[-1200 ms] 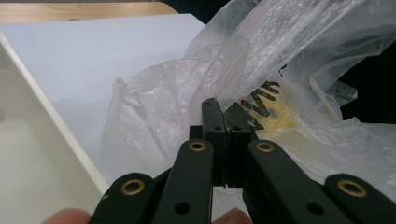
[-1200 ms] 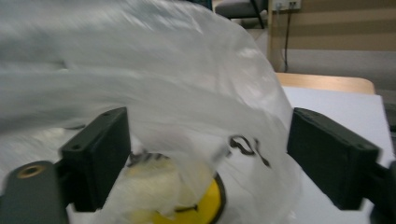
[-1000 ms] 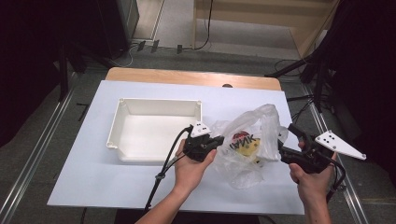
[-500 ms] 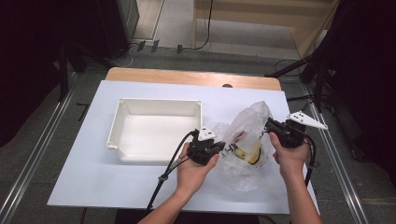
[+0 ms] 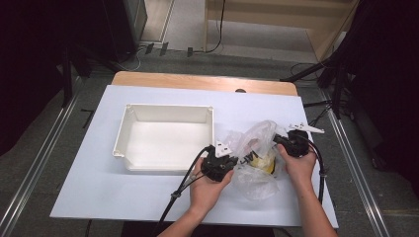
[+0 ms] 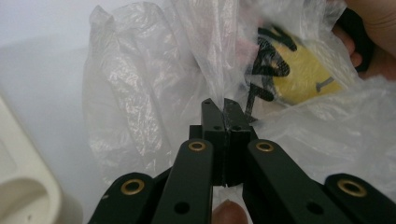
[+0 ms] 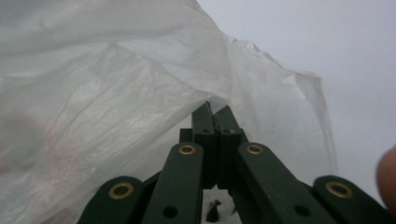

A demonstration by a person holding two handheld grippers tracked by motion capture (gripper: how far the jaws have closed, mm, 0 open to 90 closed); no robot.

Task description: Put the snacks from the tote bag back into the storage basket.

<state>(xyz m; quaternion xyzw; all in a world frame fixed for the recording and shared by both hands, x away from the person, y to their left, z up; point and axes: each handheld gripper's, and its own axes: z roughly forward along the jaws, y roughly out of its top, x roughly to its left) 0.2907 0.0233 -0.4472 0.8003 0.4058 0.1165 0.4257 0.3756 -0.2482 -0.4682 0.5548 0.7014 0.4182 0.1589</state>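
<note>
Clear plastic bag (image 5: 254, 158) holding a yellow item (image 5: 262, 163), on white table (image 5: 99, 187) right of white bin (image 5: 165, 138), left gripper (image 6: 223, 105) and right gripper (image 7: 212, 109) each clamped on bag film at opposite sides.

A white surface (image 5: 148, 197) lies over a wooden top, whose edge (image 5: 202, 81) shows as a strip at 12 o'clock. Grey floor (image 5: 44, 163) surrounds it, with metal rails (image 5: 37, 170) running along the 9 and 3 o'clock sides. Black cables (image 5: 217, 29) trail over the floor at 12 o'clock, beside a pale wooden unit (image 5: 281, 15) toward 1 o'clock. Dark stands (image 5: 336, 74) rise at 2 o'clock, and deep shadow covers the 10 o'clock corner. Light falls evenly from above.
</note>
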